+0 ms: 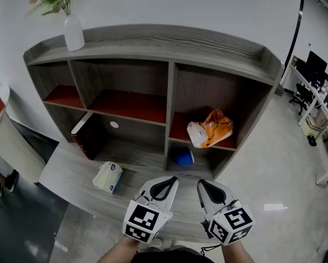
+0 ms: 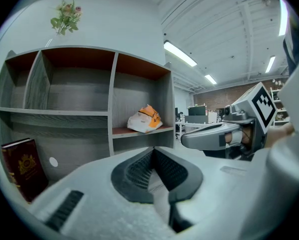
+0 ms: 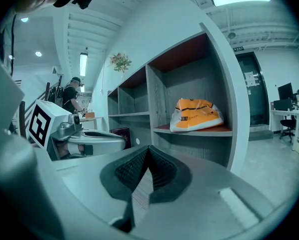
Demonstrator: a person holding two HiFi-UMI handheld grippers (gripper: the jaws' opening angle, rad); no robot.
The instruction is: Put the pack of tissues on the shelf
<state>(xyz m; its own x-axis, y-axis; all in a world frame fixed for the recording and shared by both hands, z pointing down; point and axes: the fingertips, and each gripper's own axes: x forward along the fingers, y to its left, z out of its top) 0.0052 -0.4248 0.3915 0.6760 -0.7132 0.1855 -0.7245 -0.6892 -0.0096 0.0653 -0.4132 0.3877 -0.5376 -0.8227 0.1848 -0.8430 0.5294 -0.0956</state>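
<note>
A pale soft pack of tissues [image 1: 107, 177] lies on the grey shelf unit's low front ledge [image 1: 71, 174], left of centre. The pack shows in neither gripper view. My left gripper [image 1: 174, 179] [image 2: 153, 150] hovers to the pack's right, over the ledge, its jaws shut with nothing between them. Close beside it, my right gripper [image 1: 199, 183] [image 3: 148, 148] is also shut and empty. Both point at the shelf unit [image 1: 169, 92].
An orange-and-white bag [image 1: 210, 129] [image 2: 144, 120] [image 3: 197, 115] lies in the right compartment, with a blue cup [image 1: 183, 158] below it. A dark red book [image 1: 87, 138] [image 2: 23, 166] leans at the lower left. On top stands a white vase [image 1: 73, 33] of flowers. Desks stand at far right.
</note>
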